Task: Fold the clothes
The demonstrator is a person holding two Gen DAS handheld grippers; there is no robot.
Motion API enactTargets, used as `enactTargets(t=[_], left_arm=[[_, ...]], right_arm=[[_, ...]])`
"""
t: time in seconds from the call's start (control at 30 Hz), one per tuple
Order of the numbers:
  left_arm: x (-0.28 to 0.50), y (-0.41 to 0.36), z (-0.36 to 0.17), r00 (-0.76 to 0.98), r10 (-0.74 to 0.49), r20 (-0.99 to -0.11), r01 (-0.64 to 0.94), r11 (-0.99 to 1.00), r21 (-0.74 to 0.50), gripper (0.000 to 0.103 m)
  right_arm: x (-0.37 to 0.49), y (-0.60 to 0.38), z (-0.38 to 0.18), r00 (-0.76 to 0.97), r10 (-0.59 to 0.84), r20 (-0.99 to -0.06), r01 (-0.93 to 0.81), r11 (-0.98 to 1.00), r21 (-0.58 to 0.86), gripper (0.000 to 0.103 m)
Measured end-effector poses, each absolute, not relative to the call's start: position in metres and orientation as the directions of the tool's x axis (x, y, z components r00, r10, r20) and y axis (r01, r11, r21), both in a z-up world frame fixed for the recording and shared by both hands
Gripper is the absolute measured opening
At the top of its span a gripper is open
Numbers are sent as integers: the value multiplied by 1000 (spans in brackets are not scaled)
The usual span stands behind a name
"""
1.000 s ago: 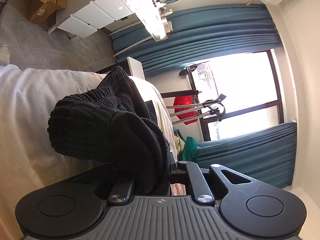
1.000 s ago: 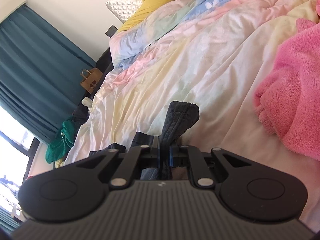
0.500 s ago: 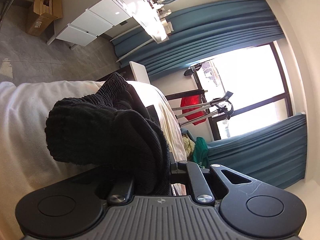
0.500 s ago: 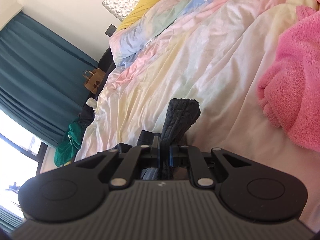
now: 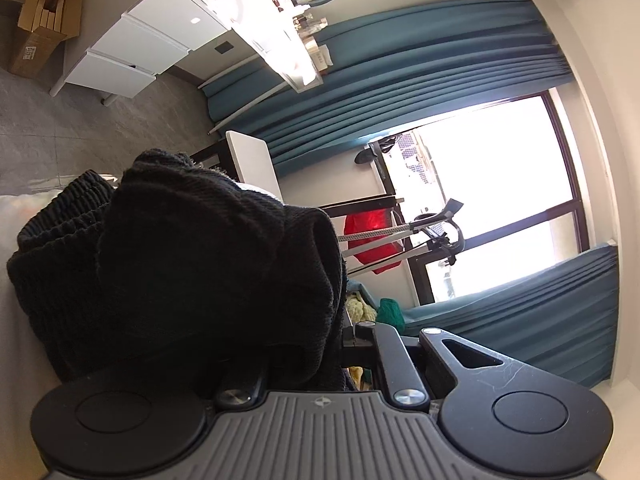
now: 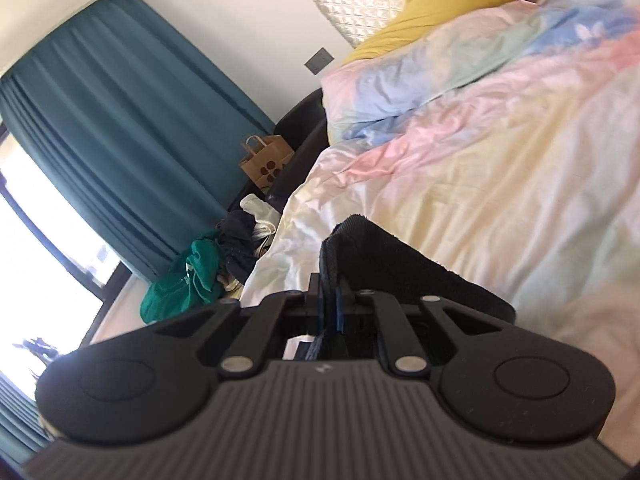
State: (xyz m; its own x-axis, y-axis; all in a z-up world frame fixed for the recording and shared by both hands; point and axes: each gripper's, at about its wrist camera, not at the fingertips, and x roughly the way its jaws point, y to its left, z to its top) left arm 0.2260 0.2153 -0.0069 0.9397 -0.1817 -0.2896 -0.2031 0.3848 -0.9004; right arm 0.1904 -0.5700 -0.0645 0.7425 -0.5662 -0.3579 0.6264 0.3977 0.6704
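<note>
Here, both grippers — left gripper [image 5: 320,344] and right gripper [image 6: 329,300] — clamp the black knit garment [image 5: 192,264]; best keep edges level over the duvet [image 6: 500,152].

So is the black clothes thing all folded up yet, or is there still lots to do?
Not finished yet. No neat folded pile shows in either view. Right now both grippers are pinching the black garment: the left gripper has a thick bunch, the right gripper clamps an edge above the pastel bedding. Still left: laying it flat and making the folds.
</note>
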Motion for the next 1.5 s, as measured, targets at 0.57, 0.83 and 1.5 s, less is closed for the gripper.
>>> enactTargets(t=[0.57, 0.83, 1.5], left_arm=[[383, 199, -67, 867, -179, -465, -305, 546, -780, 26], [298, 175, -43, 880, -256, -399, -148, 651, -744, 79], [225, 180, -127, 846, -208, -492, -363, 450, -816, 83]], right_arm=[[374, -620, -142, 802, -339, -492, 585, 611, 533, 23], [277, -644, -101, 878, -286, -383, 473, 634, 611, 64], [173, -666, -216, 926, -75, -370, 374, 310, 874, 65]])
